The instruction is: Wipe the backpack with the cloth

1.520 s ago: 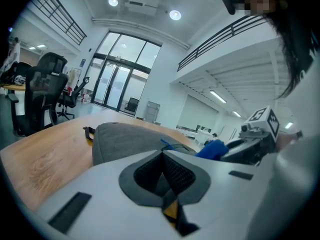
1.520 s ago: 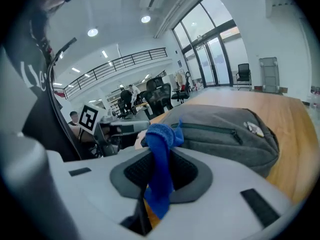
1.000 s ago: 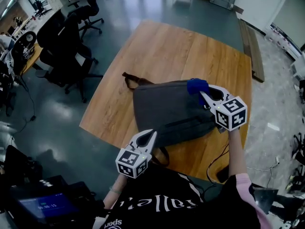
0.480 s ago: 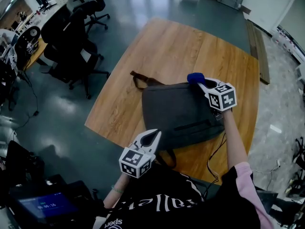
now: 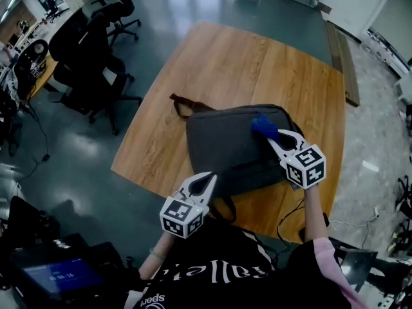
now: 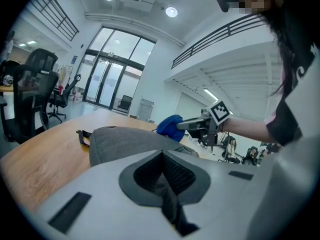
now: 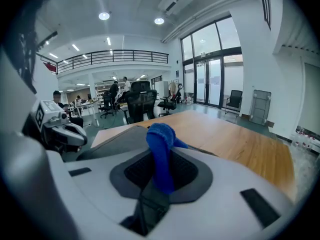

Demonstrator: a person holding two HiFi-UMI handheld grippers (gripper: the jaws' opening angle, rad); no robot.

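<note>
A dark grey backpack lies flat on the wooden table, its strap trailing to the left. My right gripper is shut on a blue cloth, which rests on the backpack's upper right part. In the right gripper view the blue cloth sticks up from between the jaws, with the backpack just beyond. My left gripper hovers at the backpack's near left corner, shut with nothing in it. The left gripper view shows the backpack ahead and the blue cloth over it.
Black office chairs stand on the floor left of the table. A cable runs off the table's near right edge. Bare wood lies beyond and left of the backpack. A dark device with a screen sits at bottom left.
My right gripper has drawn the blue cloth from the backpack's far right corner back toward me, across its surface. The left gripper has stayed at the near left corner.
</note>
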